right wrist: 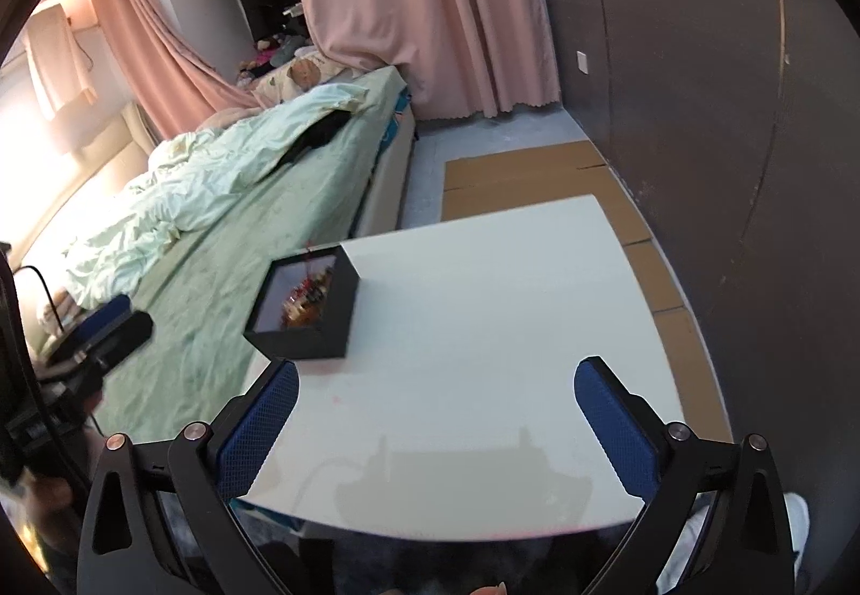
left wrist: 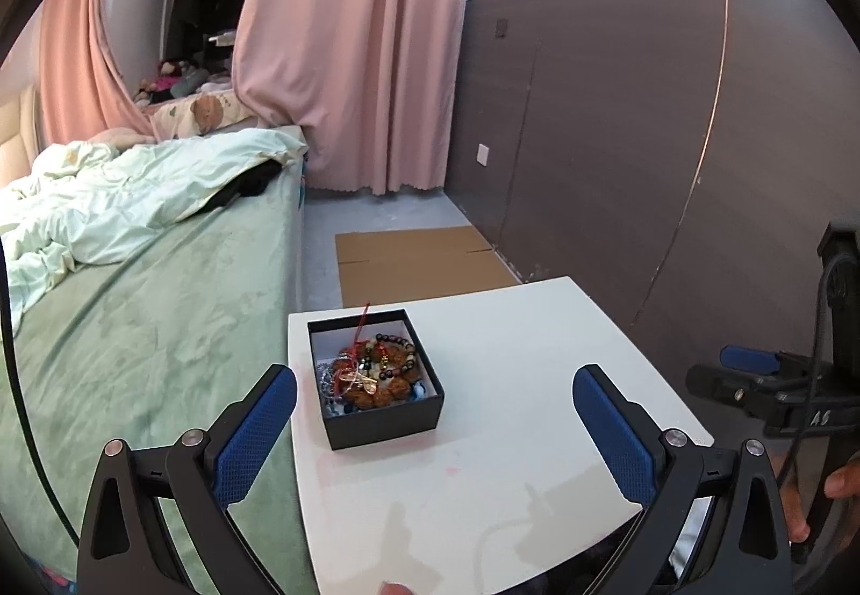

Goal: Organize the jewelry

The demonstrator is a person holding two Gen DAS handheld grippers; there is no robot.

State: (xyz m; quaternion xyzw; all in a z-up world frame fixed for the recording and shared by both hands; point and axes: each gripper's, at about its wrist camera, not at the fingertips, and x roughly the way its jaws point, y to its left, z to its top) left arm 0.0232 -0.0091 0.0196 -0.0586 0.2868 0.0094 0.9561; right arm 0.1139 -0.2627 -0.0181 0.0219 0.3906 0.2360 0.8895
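Now both the left tongs point(left wrist: 434, 396) and the right tongs point(right wrist: 436, 391) hang wide apart and empty above the white counter point(left wrist: 537, 380), while the jewelry point(left wrist: 373, 369) lies heaped inside the black box point(left wrist: 384, 420), so this fits either a finished gathering or a sorting to come.

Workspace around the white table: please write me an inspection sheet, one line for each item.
Surface: white table, mostly bare, faint pink smudges.
Job's things: open black box near the table's bed-side edge, holding beaded bracelets in a tangled pile.
Clutter: nothing seen on the table.
Tongs: left tongs open, empty; right tongs open, empty.
Cables: black cable hanging by the right tongs.
Surroundings: bed beside the table, pink curtain, cardboard on the floor.
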